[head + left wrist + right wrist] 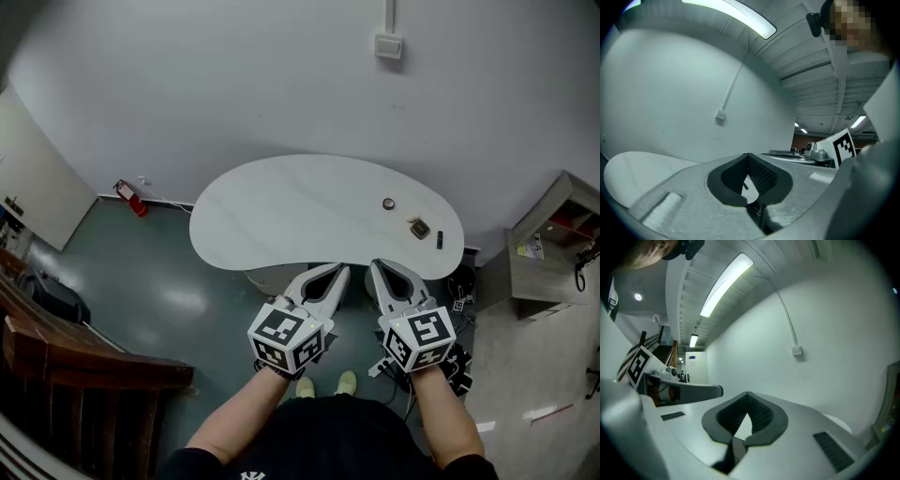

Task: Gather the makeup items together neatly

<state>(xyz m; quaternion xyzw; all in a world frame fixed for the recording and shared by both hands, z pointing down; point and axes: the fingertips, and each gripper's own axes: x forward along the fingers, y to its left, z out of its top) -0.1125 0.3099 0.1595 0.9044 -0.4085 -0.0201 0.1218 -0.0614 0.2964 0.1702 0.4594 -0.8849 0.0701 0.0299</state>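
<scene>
The white kidney-shaped table [281, 216] carries three small makeup items near its right end: a round compact [388, 203], a square dark case [419, 228] and a short black stick [439, 240]. My left gripper [340, 271] and right gripper [377, 265] hover side by side over the table's near edge, well short of the items. Both are shut with nothing between the pads. The left gripper view shows its tips [748, 154] meeting. In the right gripper view the tips [747, 393] meet the same way. Each view looks level at the wall.
A red fire extinguisher [131, 198] stands on the floor left of the table. Dark wooden stairs [66, 347] fill the lower left. A grey shelf unit [548, 239] stands at the right, with cables [461, 286] on the floor beside the table. A switch box [388, 45] hangs on the wall.
</scene>
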